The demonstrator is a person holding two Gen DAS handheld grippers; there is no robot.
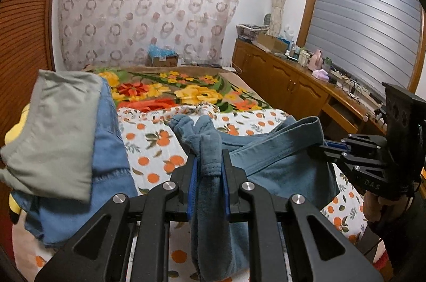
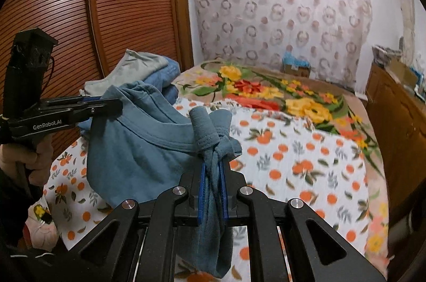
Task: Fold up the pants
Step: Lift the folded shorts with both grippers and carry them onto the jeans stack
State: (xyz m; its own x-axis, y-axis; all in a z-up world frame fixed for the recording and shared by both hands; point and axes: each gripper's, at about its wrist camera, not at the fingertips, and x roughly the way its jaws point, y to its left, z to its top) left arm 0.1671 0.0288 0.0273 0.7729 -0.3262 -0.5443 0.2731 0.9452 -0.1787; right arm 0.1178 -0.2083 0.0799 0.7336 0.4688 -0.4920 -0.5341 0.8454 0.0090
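Note:
Teal-blue pants (image 1: 277, 162) hang in the air between both grippers over the bed. My left gripper (image 1: 209, 162) is shut on a bunched edge of the pants. It also shows at the left of the right wrist view (image 2: 106, 104), pinching the waistband. My right gripper (image 2: 213, 170) is shut on another bunched part of the same pants (image 2: 138, 154). It shows at the right of the left wrist view (image 1: 323, 148), clamped on the waistband end. The fabric sags in a loop between the two grips.
A pile of folded clothes (image 1: 61, 132), grey-green on denim blue, lies at the left of the bed (image 1: 157, 148); it also shows in the right wrist view (image 2: 149, 71). A wooden cabinet (image 1: 293, 84) with clutter runs along the right. A slatted wardrobe door (image 2: 80, 15) stands at left.

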